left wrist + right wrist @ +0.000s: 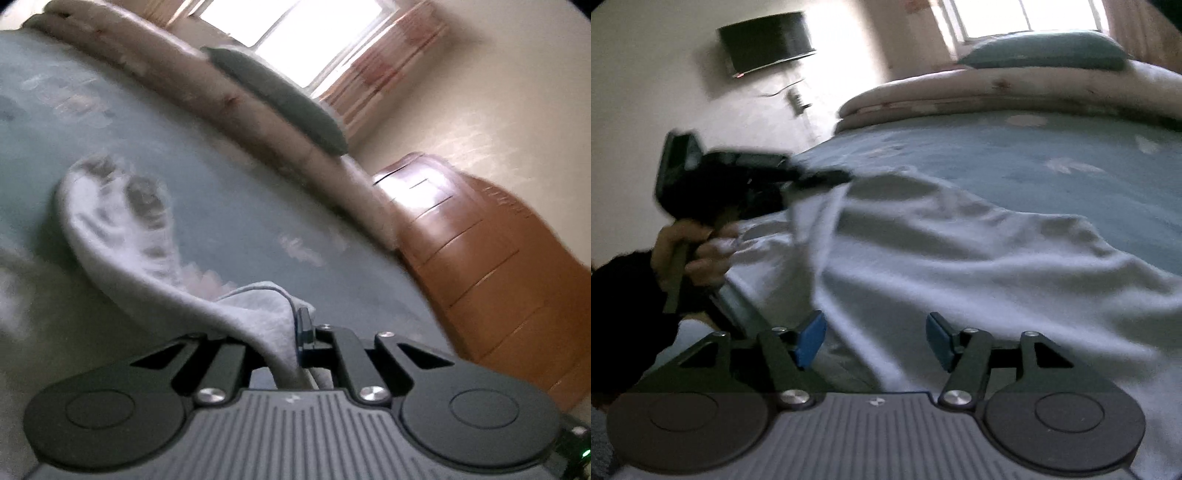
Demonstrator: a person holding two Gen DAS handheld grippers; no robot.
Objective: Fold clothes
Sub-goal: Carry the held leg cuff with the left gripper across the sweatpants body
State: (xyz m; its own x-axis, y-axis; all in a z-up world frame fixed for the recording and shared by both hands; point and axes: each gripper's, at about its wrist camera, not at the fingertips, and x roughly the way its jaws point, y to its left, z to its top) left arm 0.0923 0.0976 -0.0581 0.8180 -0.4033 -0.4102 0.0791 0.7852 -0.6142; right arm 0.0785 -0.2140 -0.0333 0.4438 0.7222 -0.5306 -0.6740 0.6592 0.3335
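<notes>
on a blue bed [1015,162], the left gripper [295,332] is clenched on a lifted edge of a pale grey garment [960,258], which is spread rumpled across the near side of the bed. the right gripper [875,341] hangs released just above the cloth. a fold looks under way; next, that raised edge likely needs carrying across and laying flat. no containers are in view.

My left gripper [295,332] is clamped tight, fingers together, raised and tilted. My right gripper [875,339] has fingers spread wide, held low. Left hand [694,254] wraps its handle.
</notes>
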